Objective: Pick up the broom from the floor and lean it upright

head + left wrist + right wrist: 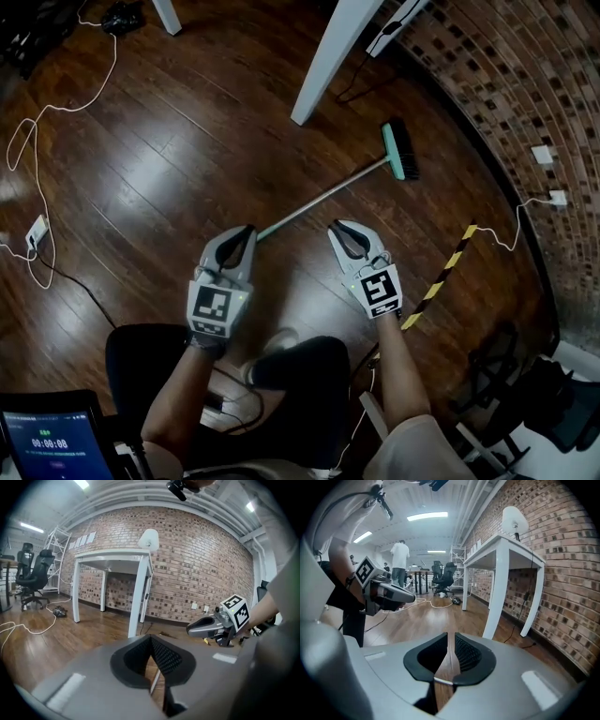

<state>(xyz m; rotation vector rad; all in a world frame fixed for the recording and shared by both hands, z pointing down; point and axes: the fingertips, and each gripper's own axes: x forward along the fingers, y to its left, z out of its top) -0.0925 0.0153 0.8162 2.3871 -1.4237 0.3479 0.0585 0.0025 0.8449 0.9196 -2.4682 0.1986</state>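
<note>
The broom lies flat on the wooden floor: a green head with dark bristles (pixel 401 150) near the brick wall, and a thin pale handle (pixel 323 197) that runs down-left towards me. My left gripper (pixel 246 230) hovers at the handle's near end with its tips together and nothing held. Through the slit behind its tips (pixel 151 639) a piece of the handle (pixel 155 681) shows on the floor. My right gripper (pixel 337 227) hangs just right of the handle, jaws a narrow gap apart (pixel 449 634) and empty. The handle (pixel 443 680) crosses below that gap.
A white table leg (pixel 323 66) stands beyond the broom, close to the brick wall (pixel 525 84). A yellow-black striped strip (pixel 441 277) lies to the right and a white cable (pixel 37 141) loops at the left. My knees and a chair are below.
</note>
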